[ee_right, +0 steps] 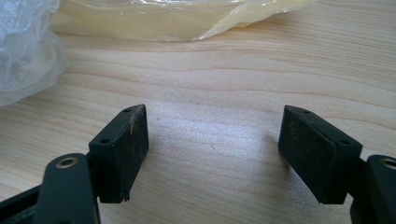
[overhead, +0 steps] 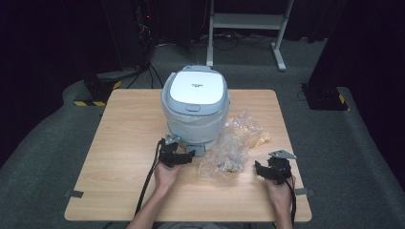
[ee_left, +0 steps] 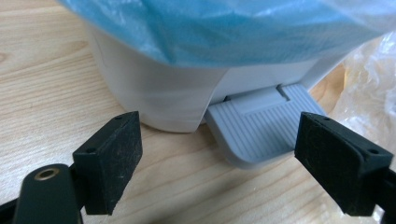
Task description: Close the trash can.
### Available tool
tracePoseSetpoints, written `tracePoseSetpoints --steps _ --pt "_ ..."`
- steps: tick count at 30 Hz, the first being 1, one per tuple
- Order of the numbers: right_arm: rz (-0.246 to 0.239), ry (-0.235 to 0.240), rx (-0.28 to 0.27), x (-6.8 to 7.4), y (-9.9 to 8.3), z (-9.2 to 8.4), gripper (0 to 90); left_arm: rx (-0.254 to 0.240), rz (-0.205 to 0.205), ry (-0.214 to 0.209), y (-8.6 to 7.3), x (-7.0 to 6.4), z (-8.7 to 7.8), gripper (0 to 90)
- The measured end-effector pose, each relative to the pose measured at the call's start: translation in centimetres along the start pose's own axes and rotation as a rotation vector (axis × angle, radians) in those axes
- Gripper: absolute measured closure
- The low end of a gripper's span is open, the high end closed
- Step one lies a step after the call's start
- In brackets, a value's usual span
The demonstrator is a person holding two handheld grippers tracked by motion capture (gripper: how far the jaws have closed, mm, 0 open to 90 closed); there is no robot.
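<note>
Both my grippers gaping wide, gripping nothing. Left gripper (overhead: 190, 155) hovering at grey pedal (ee_left: 261, 130) of white bin (overhead: 196, 107) mid-table. Right gripper (overhead: 260, 168) lying near crumpled plastic bag (overhead: 234, 140).

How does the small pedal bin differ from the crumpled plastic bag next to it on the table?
The pedal bin stands upright and keeps a firm rounded shape; the plastic bag lies flat and crumpled. The bin is opaque white and grey, with a closed lid; the bag is clear, with a yellowish part. The bin has a grey ribbed pedal at its base, in front of the open left gripper; the bag lies nearer the open right gripper. Both rest on the wooden table.
</note>
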State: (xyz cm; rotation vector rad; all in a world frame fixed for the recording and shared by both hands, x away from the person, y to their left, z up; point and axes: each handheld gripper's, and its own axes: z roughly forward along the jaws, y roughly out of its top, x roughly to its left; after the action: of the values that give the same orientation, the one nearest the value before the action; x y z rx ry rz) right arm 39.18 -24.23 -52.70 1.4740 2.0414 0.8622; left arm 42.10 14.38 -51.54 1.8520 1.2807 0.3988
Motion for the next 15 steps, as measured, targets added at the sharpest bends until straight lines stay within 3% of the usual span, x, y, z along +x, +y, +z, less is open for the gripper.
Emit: tracePoseSetpoints --steps 15 --pt "-0.001 0.0 0.0 0.0 0.0 0.0 24.2 0.003 -0.024 0.011 0.45 0.34 0.71 13.7"
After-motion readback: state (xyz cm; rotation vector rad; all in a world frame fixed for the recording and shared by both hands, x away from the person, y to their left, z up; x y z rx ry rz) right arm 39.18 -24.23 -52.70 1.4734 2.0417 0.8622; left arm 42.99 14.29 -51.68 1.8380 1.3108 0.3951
